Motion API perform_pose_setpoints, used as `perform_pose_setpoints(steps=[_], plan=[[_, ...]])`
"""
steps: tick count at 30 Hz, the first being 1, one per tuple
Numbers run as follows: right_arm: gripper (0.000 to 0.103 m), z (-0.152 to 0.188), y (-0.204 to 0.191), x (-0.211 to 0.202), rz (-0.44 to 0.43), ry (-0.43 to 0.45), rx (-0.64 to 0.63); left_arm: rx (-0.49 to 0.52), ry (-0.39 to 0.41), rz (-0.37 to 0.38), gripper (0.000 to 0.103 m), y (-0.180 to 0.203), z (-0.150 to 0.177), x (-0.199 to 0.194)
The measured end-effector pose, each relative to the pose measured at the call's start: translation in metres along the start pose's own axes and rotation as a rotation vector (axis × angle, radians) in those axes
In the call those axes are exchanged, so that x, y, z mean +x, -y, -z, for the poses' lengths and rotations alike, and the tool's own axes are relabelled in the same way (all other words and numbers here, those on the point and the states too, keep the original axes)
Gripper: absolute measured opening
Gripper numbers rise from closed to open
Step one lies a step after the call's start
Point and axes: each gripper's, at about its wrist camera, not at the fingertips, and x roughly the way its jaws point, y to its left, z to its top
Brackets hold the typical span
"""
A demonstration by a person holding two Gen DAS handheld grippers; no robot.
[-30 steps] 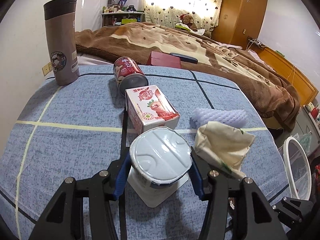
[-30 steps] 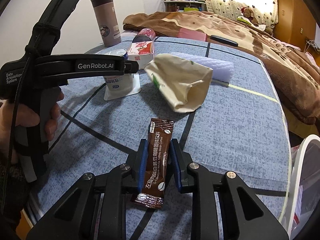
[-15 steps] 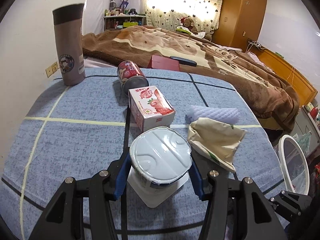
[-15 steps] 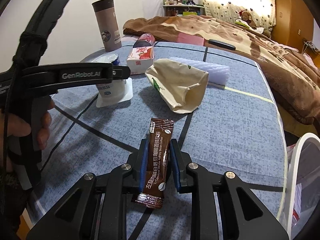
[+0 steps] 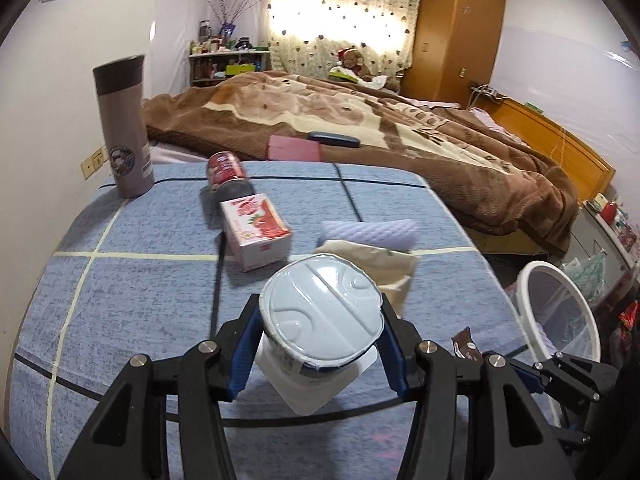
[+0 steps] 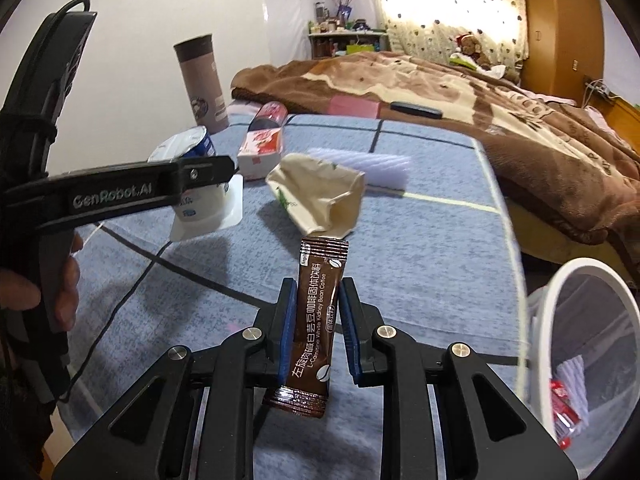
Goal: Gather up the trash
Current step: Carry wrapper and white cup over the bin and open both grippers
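Pretty clearly someone's bedroom at home. There's a bed with a big brown blanket [image 5: 360,120], a teddy bear [image 5: 352,60] sitting by the dotted curtains [image 5: 340,20], a wooden wardrobe [image 5: 452,36] in the corner, and a cluttered little shelf [image 5: 228,60] along the far wall.

We are seeing a blue-grey cloth [image 5: 132,288] crossed by cream and black lines, and a white cup [image 5: 320,320] with a pale blue lid. We are also seeing a brown sachet [image 6: 316,320] with white lettering, a pink-and-white carton [image 5: 256,236] and a red can [image 5: 226,172].
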Motion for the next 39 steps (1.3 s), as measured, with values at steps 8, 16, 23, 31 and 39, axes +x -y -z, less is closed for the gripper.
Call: perform_pose_setpoints(steps=[8,16,23,31,39], plan=[[0.022,0.003,0.029,-0.018,0.054,0.041,0.048,0.047,0.007,0.051,0.056,0.036,-0.002,-0.007],[0.022,0.009,0.057,-0.037,0.108,0.075,0.098,0.111,0.011,0.115,0.056,0.081,-0.001,-0.009],[0.022,0.016,0.088,-0.055,0.164,0.1,0.145,0.168,0.002,0.184,0.056,0.126,0.001,-0.007],[0.022,0.024,0.123,-0.073,0.24,0.122,0.21,0.243,-0.015,0.254,0.056,0.18,0.002,0.001],[0.022,0.033,0.167,-0.083,0.301,0.117,0.293,0.295,-0.06,0.331,0.056,0.228,0.008,0.017]])
